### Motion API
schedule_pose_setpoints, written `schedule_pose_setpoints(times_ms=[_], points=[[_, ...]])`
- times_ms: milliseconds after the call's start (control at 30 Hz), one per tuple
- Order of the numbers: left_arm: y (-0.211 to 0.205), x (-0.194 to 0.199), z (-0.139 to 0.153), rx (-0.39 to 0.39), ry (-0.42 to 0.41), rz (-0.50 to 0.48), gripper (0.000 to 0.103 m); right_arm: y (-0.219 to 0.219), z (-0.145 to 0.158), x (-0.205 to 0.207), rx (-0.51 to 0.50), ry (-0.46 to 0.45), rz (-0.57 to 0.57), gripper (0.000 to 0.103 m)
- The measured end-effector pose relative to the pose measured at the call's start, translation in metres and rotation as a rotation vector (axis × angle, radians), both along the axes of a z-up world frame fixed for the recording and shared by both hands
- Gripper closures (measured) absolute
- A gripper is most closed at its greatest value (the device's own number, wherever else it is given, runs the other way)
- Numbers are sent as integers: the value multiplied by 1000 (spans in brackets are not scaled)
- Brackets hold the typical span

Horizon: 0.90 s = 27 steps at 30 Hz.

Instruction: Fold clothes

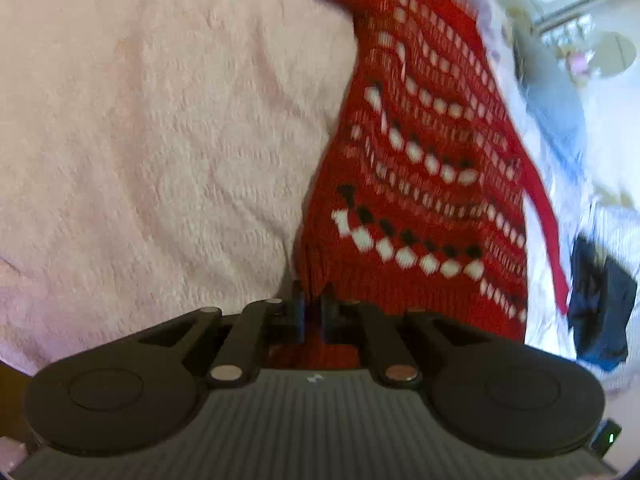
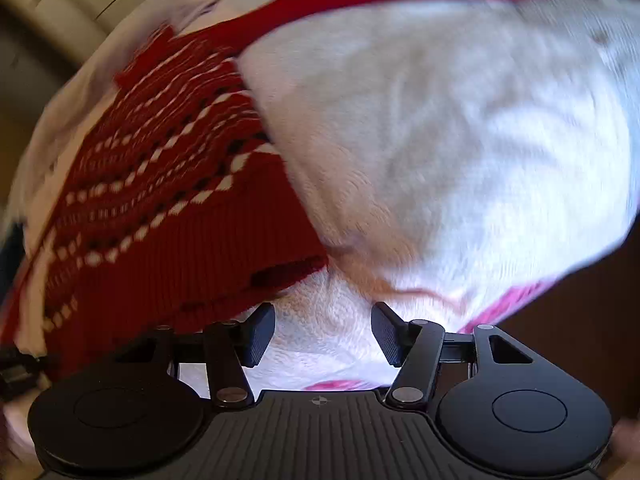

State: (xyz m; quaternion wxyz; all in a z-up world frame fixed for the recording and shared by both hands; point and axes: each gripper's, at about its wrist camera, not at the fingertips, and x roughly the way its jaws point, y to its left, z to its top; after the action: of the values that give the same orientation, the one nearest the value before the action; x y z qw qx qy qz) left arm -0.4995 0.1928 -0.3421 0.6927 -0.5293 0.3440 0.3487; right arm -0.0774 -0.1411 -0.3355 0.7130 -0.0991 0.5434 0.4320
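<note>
The ribbed hem of the red patterned sweater (image 1: 420, 184) is pinched in the left gripper (image 1: 314, 312); it is spread over the pale pink blanket (image 1: 160, 140). The right gripper (image 2: 323, 334) fingers are held wide, empty, over the blanket.

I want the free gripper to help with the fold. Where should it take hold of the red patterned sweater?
Grip the ribbed hem of the red sweater, coming from the open right gripper up and to its left. That edge lies flat and thin, probably fitting between the jaws.
</note>
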Motion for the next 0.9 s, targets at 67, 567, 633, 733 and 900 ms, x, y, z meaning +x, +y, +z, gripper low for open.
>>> schedule_pose_setpoints(times_ms=[67,567,633,733,900], points=[[3,-7,5,33,0,32,99,2,3,-4,17,-75,36,45],[-3,-18,4,35,-35,131,99,13,-23,19,171,6,-4,100],[-6,-20,17,56,-86,130,99,25,-6,23,150,-55,29,101],[-15,-33,46,114,-210,134,99,36,62,20,157,-304,136,101],[-39,-43,44,120,-161,122,99,25,128,-29,119,-828,555,101]])
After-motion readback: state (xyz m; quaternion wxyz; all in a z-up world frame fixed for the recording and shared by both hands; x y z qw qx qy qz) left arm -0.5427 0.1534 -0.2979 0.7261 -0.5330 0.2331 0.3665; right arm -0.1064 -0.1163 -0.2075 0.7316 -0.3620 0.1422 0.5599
